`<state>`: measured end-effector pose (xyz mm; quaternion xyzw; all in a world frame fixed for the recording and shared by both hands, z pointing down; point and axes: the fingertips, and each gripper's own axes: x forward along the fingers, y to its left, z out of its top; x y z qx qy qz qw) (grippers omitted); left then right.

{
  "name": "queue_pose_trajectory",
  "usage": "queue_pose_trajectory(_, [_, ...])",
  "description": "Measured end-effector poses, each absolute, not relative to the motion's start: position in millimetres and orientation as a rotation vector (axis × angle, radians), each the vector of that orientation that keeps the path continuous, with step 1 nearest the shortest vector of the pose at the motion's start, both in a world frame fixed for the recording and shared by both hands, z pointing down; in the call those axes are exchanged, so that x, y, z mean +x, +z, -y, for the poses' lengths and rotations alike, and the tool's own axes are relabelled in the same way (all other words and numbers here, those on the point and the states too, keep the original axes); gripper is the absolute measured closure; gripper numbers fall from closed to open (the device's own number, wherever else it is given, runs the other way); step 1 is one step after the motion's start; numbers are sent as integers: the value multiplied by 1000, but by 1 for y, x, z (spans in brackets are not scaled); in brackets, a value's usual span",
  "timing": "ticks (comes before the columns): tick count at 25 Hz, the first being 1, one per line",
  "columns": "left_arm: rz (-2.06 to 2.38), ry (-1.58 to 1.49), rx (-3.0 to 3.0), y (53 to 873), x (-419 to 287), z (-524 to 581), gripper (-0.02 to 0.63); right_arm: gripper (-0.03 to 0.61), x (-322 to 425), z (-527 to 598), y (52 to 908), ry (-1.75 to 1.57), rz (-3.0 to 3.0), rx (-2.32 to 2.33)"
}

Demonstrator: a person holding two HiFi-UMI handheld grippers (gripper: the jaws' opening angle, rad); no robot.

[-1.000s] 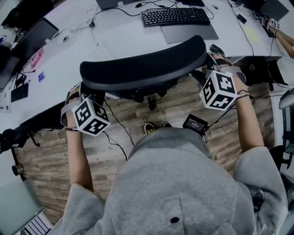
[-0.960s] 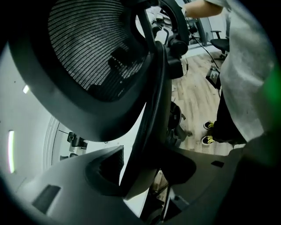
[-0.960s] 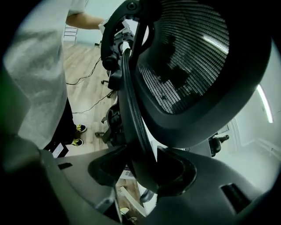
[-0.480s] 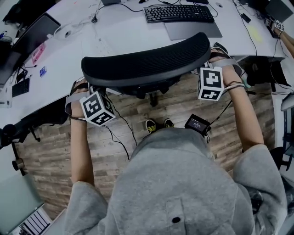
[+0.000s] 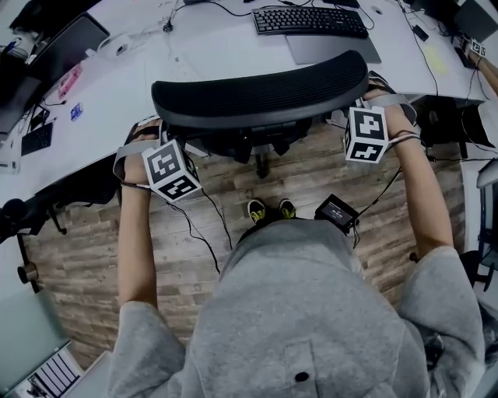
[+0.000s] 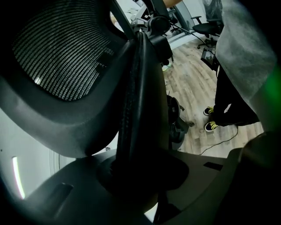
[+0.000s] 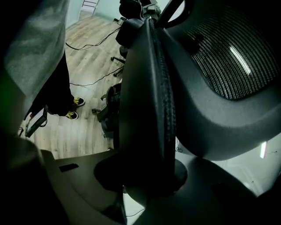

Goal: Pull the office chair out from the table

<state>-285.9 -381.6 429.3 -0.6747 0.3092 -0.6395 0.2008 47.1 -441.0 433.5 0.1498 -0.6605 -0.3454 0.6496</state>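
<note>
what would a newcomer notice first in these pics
The black mesh back of the office chair fills the middle, close up to the white table. The left gripper and right gripper have just been closing and clamp its two side edges.

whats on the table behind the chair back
A black keyboard and a grey pad lie on the white table. The chair backrest covers the table's near edge, so nothing there can be seen.
</note>
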Motion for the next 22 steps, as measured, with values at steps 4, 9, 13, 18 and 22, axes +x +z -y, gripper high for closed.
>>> queue_pose_trajectory(4, [-850,-1777,-1899,427,-282,379,526,479,48,438,434,-788,1505,342])
queue_pose_trajectory(9, [-831,-1791,-1906,429,-281,376,532,480,49,438,435,-795,1508,347])
queue_pose_trajectory(13, [-827,-1786,-1908,430,-281,375,534,480,49,438,435,-795,1507,354])
queue_pose_trajectory(18, [-829,-1780,-1908,429,-278,374,534,480,51,435,434,-786,1507,352])
queue_pose_trajectory(22, [-829,-1783,-1909,429,-272,365,534,480,57,426,435,-789,1510,365])
